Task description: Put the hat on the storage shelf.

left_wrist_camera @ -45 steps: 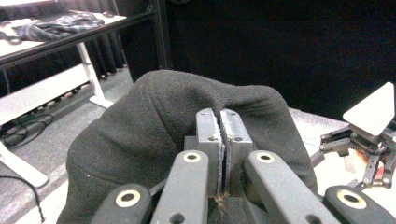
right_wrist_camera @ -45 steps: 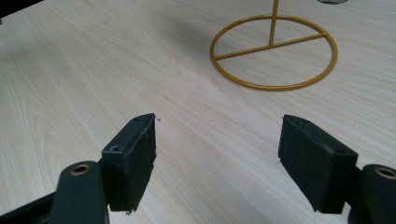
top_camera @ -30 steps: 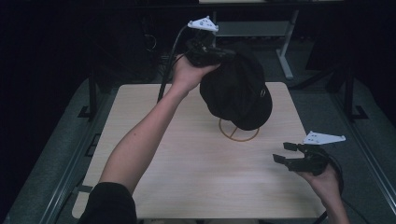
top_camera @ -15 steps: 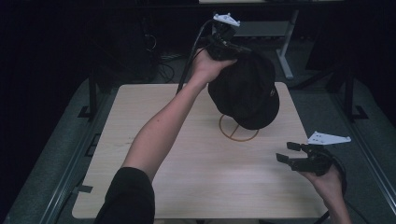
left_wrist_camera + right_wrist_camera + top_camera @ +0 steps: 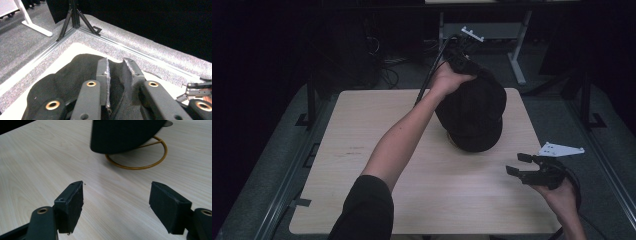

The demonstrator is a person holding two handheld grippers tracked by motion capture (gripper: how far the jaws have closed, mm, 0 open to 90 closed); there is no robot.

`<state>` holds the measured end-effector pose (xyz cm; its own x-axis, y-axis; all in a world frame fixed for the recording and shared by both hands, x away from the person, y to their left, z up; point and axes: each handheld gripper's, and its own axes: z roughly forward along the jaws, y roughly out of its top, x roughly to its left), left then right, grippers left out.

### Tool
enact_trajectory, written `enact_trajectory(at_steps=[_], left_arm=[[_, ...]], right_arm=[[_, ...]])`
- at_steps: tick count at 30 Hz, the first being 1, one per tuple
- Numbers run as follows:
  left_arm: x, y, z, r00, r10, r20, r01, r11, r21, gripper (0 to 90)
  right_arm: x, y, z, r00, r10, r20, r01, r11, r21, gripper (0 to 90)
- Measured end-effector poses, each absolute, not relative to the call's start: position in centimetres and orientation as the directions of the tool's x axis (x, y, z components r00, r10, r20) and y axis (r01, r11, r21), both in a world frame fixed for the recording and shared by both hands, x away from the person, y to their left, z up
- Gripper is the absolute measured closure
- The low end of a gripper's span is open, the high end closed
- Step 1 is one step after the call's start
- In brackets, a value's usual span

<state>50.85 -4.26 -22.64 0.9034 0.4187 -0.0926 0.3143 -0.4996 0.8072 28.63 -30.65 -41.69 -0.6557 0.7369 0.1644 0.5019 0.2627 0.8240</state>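
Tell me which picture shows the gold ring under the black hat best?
The right gripper view: the gold ring lies on the table with its near arc clear below the black hat. In the high view the hat covers it. The left gripper view shows hat fabric between its jaws.

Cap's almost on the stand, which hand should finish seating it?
Left. The left gripper is already shut on the black cap above the gold stand ring; the right gripper hangs open, off to the side.
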Motion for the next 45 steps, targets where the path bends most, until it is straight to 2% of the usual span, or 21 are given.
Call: enact_trajectory(at_steps=[2,11,34,45], left_arm=[[50.8,-4.1,-22.6,0.900,0.428,-0.083,0.317,-0.512,0.799,66.1],[50.2,-2.6,-22.4,0.901,0.425,-0.084,0.306,-0.486,0.818,58.6],[47.5,2.2,-21.9,0.889,0.451,-0.081,0.297,-0.432,0.852,52.4],[46.3,4.3,-22.4,0.880,0.469,-0.078,0.302,-0.424,0.854,44.2]], right_arm=[[28.6,-30.7,-41.7,-0.654,0.738,0.168,0.505,0.260,0.823,27.2],[28.6,-30.3,-41.9,-0.657,0.737,0.157,0.500,0.271,0.822,26.6],[29.1,-28.8,-42.3,-0.644,0.746,0.168,0.518,0.264,0.814,22.5],[29.1,-28.6,-42.4,-0.636,0.753,0.168,0.518,0.255,0.817,21.2]])
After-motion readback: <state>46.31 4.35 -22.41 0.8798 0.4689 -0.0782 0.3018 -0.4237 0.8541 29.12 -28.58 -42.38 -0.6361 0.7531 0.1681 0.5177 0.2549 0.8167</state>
